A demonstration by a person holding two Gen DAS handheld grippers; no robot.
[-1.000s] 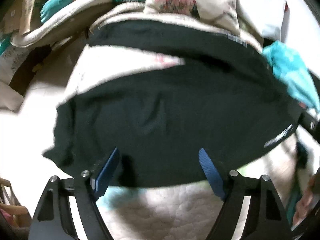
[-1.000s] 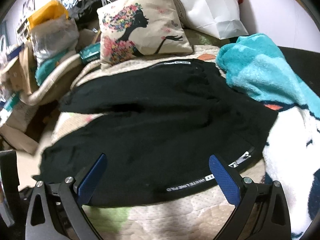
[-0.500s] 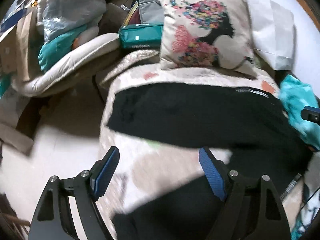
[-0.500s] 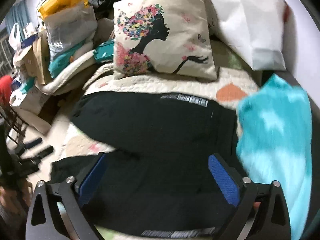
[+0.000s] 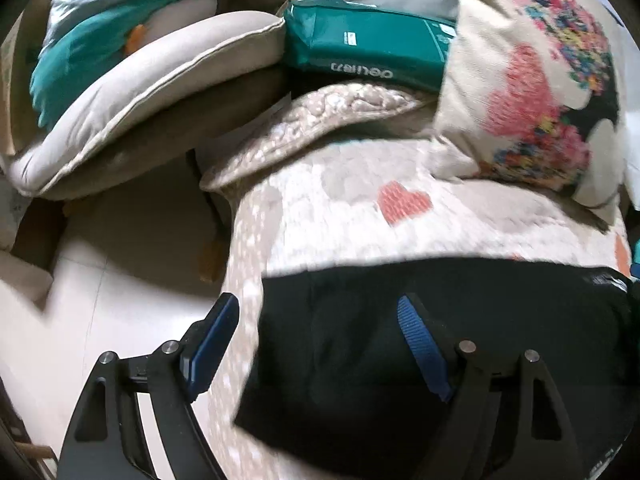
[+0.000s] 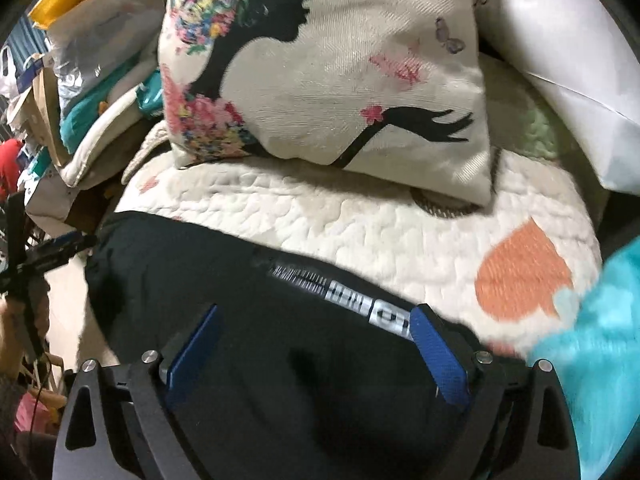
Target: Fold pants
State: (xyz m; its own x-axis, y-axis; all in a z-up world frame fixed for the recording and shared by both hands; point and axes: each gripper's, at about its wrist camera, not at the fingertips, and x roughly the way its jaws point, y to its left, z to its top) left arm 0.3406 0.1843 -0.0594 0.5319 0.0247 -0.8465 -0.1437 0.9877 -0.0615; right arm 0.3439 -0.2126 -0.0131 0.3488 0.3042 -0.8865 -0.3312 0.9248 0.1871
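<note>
**Both claws over the far edge of the pants, nothing gripped yet**

The black pants [image 5: 420,360] lie spread on the quilted bed cover [image 5: 340,200], a cream quilt with orange hearts. They fill the lower part of both wrist views, right under and ahead of each claw.

The left claw [image 5: 320,344] stands wide. Its left finger hangs over bare quilt just outside the garment's end, its right finger over the black cloth, so the edge of the pants runs between them. The pads do not press on anything that can be seen.

The right claw [image 6: 316,344] is also wide, with its jaws closing slightly. Black cloth lies between and below its fingers, and the printed waistband strip [image 6: 352,296] sits just ahead of its right finger. No fabric is pinched.

Beyond both claws, past the strip of open quilt, a printed cushion [image 6: 340,80] leans at the head of the bed. A turquoise towel [image 6: 600,360] lies just right of the right claw.

As for progress, the pants look flat, and whether they are already doubled over cannot be told because the near part is hidden by the claws. The far edge seems to be the next thing to grasp, one claw at each end. The lifting, carrying over and smoothing appear still to come.
</note>
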